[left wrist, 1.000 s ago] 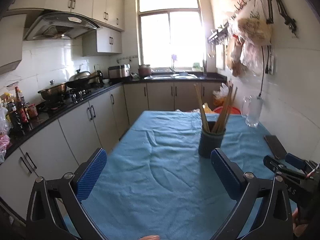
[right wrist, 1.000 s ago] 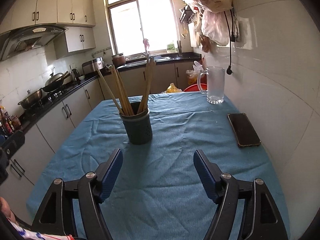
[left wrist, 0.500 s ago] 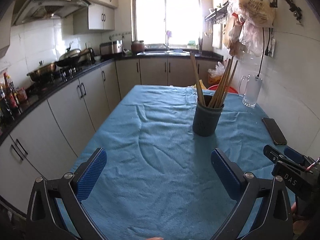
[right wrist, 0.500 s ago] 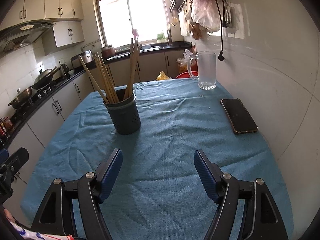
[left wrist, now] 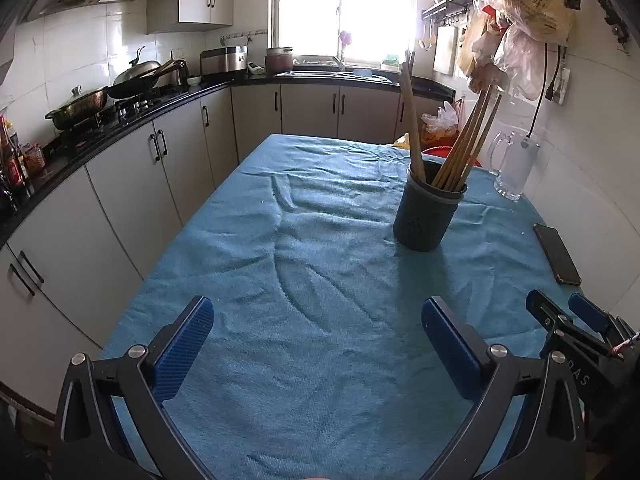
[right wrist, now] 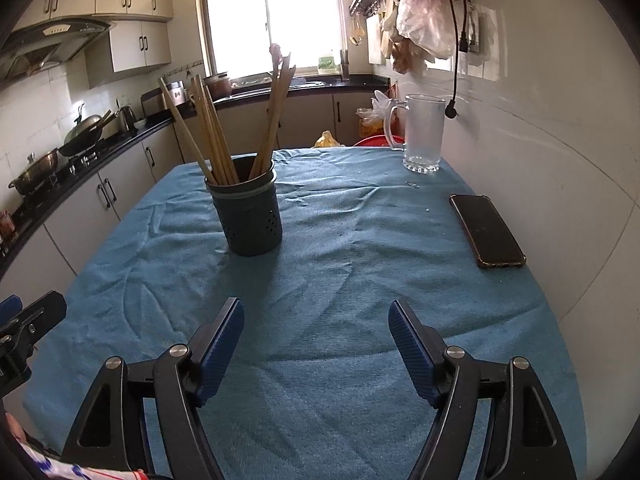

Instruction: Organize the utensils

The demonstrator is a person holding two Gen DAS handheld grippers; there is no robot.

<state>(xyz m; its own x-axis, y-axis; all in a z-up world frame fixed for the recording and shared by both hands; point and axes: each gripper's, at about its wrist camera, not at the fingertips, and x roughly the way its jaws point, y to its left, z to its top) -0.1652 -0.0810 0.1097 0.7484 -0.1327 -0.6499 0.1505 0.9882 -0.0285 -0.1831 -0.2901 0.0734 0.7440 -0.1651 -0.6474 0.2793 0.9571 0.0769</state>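
Both tools, left tool (left wrist: pixel 316 344) and right tool (right wrist: pixel 316 344), hang spread and empty; chopsticks (right wrist: pixel 216 140) already stand in the holder (right wrist: pixel 250 216) at frame centre, so the task looks finished or barely begun.

Daylight poured through the window (left wrist: pixel 344 4) over white tiled walls (right wrist: pixel 560 120), pale cabinets (left wrist: pixel 160 168) and the blue-clothed bench (right wrist: pixel 340 280).

The lower ends of the chopsticks (right wrist: pixel 212 136) are hidden inside the dark holder (right wrist: pixel 250 216). At the lower right of the left wrist view, the right gripper (left wrist: pixel 580 332) is cut by the frame edge — its fingers cannot be judged. The window (left wrist: pixel 344 8) is overexposed — nothing outside is readable.
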